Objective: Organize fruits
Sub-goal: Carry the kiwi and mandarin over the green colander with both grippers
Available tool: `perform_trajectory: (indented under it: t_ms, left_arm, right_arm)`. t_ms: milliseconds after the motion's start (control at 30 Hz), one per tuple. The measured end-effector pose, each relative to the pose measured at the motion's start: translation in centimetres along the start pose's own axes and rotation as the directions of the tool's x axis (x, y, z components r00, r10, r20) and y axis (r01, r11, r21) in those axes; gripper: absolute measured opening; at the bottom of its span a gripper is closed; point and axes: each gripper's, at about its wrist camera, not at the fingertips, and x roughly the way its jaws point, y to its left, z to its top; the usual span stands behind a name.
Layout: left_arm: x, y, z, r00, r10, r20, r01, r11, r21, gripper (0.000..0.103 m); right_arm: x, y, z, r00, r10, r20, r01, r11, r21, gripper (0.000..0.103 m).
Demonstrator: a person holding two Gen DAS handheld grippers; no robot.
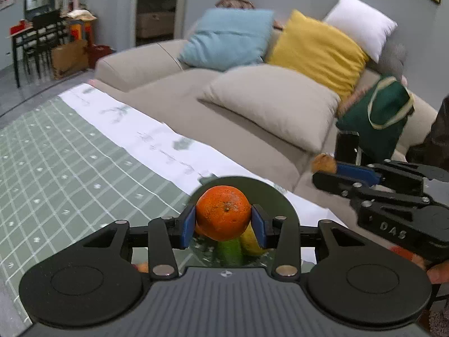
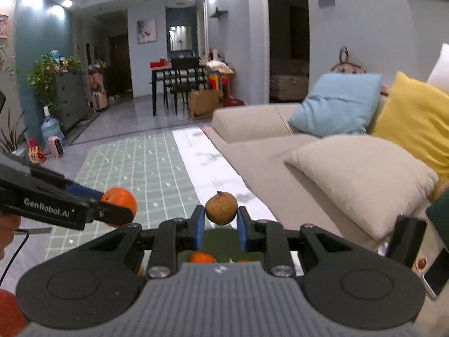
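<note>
Between the pads of the left gripper (image 1: 223, 223): 1 orange mandarin (image 1: 223, 216), pinched at its widest girth, stem scar facing the camera, held up in the air.
- Handling: light, rind soft and loose, prob. gives under pressure; dimpled skin shouldn't slip. Grip at equator looks right; gentle squeeze only.
- Below/behind left gripper: green plate (image 1: 280, 196) w/ a green fruit (image 1: 228, 251) and a yellow one (image 1: 251, 243), part hidden.

Between the pads of the right gripper (image 2: 220, 224): 1 small brown round fruit (image 2: 221, 208), rough matte skin, short stem tip up. Kind unclear.
- Handling: v. light, shell likely firm but thin, could crack or pop out; pinched low on its sides, so hold seems less secure.
- Under right gripper: another mandarin (image 2: 202, 257) on the plate.
</note>
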Motion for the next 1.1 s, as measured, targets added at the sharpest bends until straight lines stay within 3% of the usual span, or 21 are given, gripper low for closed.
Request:
perform_trajectory:
  t_ms: [200, 433, 733, 1100]
  left_arm:
    - [4.6, -0.9, -1.0, 0.994, -0.017, -0.109, 0.018, 1.0, 0.009, 0.048]
    - [9.0, 0.5, -1.4, 0.98, -0.046, -0.195, 0.035, 0.998, -0.058, 0.048]
    - [13.6, 1.3, 0.1, 0.968, -0.048, -0.244, 0.025, 0.995, -0.095, 0.048]
    - [17.7, 0.7, 0.0, 0.952, -0.023, -0.307, 0.009, 0.999, -0.044, 0.048]
  right_arm:
    - [3.5, -1.7, -2.2, 0.993, 0.001, -0.118, 0.004, 0.999, 0.035, 0.02]
    - [8.1, -2.2, -4.0, 0.979, 0.015, -0.203, -0.005, 0.999, 0.047, 0.02]
    - [13.9, -2.8, -5.4, 0.957, -0.053, -0.284, 0.062, 0.998, 0.023, 0.02]
    - [16.0, -3.0, -6.6, 0.943, -0.061, -0.328, 0.07, 0.997, 0.013, 0.02]
